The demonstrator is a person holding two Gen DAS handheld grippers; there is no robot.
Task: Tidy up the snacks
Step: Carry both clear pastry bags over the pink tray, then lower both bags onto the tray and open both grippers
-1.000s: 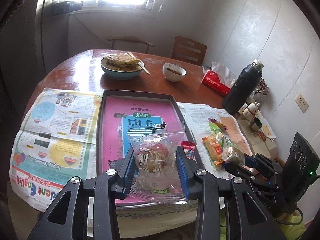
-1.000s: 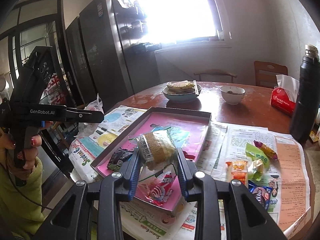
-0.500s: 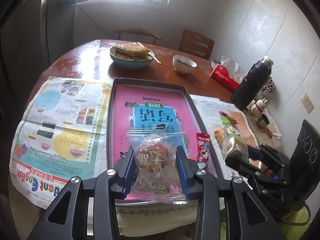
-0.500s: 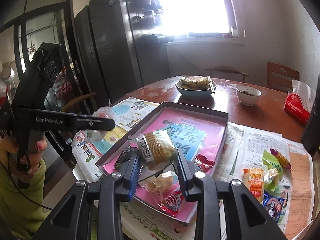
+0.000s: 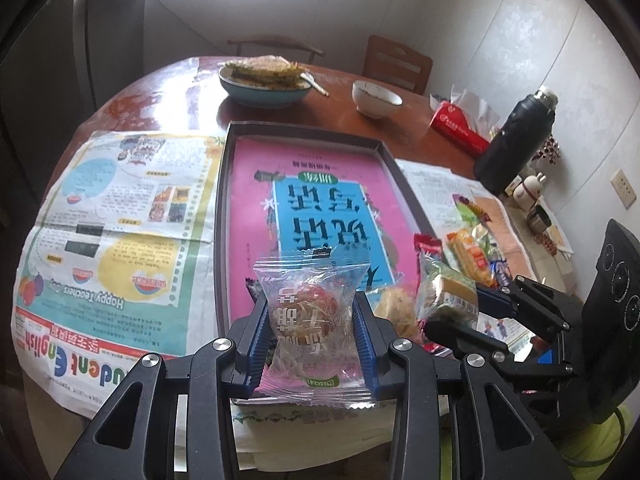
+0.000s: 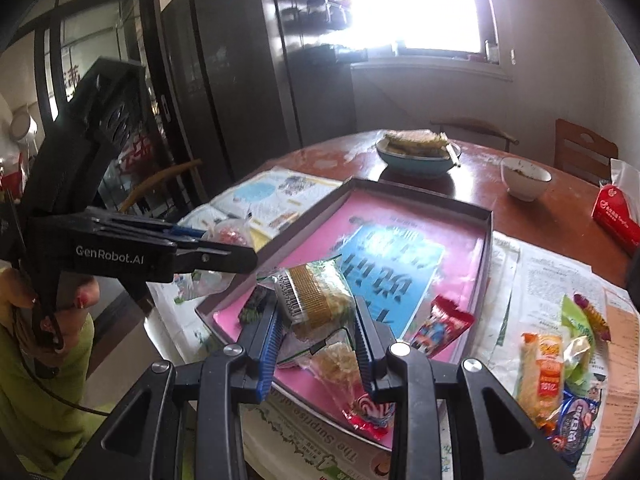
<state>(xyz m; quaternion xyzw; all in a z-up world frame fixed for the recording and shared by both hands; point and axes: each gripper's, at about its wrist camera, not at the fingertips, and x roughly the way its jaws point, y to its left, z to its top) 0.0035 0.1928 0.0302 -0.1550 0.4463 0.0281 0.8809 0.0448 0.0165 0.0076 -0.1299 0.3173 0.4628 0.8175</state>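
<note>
While both grippers hang over the tray [image 5: 224, 216], each grips a snack: the left gripper [image 5: 311, 322] is clamped narrowly on a clear packet [image 5: 310, 312], the right gripper [image 6: 316, 320] likewise on a wafer pack [image 6: 316, 294], so the step looks like carrying snacks in. Next comes lowering and letting go onto bare pink floor. Only the right view shows the loose pile [image 6: 560, 376] clearly; the left view shows it partly hidden.

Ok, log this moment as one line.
left gripper: shut on clear packet | right gripper: shut on cake packet | both over tray near end | loose snacks on newspaper
</note>
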